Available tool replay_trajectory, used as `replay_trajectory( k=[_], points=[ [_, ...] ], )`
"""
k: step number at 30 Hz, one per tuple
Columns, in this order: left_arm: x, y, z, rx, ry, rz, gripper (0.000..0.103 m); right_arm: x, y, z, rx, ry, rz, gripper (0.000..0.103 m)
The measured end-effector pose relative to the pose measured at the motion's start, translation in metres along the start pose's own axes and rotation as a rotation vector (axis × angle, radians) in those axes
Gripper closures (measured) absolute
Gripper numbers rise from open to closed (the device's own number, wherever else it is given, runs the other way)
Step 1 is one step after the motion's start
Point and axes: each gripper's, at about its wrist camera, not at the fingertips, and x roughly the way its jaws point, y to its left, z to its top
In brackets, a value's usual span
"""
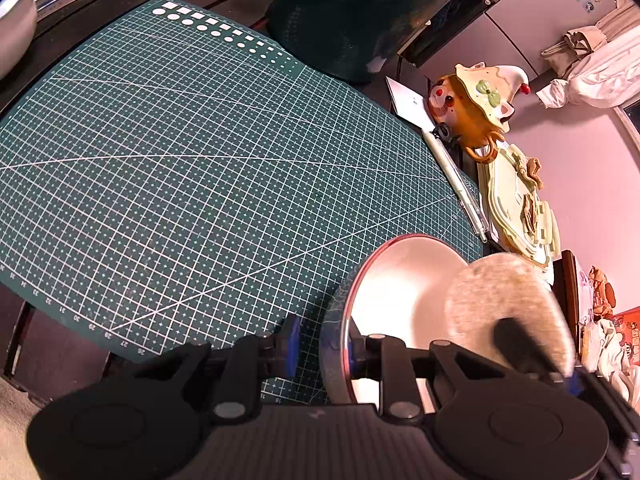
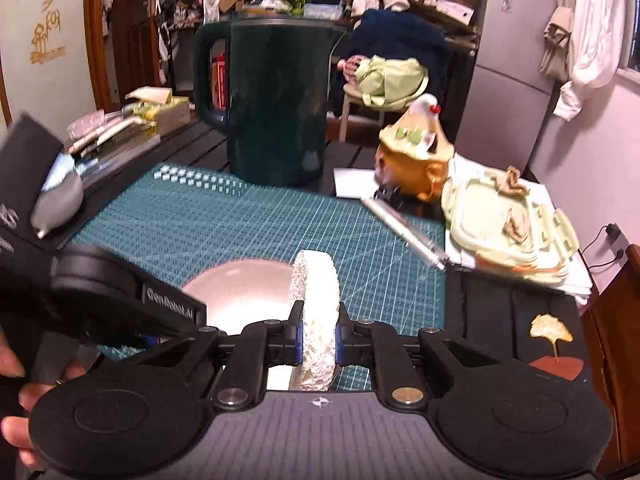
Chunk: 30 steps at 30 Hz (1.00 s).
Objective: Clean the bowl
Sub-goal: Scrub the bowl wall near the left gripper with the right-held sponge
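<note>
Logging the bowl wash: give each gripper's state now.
Left gripper: shut on the bowl rim.
Right gripper: shut on the sponge.

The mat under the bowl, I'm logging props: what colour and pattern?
Dark green mat with a white grid, clearest in the left wrist view.

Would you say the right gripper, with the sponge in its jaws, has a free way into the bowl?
Probably yes. The right gripper is shut on the sponge, which hangs over the open bowl. The left gripper grips only the near rim, leaving the inside clear.
</note>
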Motion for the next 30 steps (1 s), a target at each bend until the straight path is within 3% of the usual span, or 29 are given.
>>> replay_trajectory(
  k=[4,6,13,16,21,25,30],
  points=[
    [-0.001,0.000,0.000,-0.001,0.000,0.000,0.081,-0.009,-0.009,0.007,0.079,-0.019,0.110,0.091],
    [-0.001,0.000,0.000,-0.004,0.000,-0.001,0.081,0.001,-0.011,0.005,0.132,0.038,0.179,0.091],
    [-0.002,0.001,0.000,-0.008,0.001,-0.001,0.081,0.035,-0.012,-0.006,0.236,0.173,0.279,0.091],
    [-0.003,0.002,0.002,-0.007,0.001,-0.002,0.081,0.041,-0.012,-0.009,0.234,0.182,0.246,0.091],
    [-0.003,0.003,0.001,-0.006,0.001,-0.003,0.081,0.025,0.000,-0.008,0.083,0.095,0.095,0.091],
    [0.000,-0.001,-0.001,-0.006,0.000,-0.001,0.081,0.009,0.000,-0.002,0.024,0.036,0.043,0.091],
    [0.000,-0.003,-0.001,-0.010,0.000,-0.002,0.081,-0.003,-0.012,0.005,0.072,0.004,0.098,0.091]
  ],
)
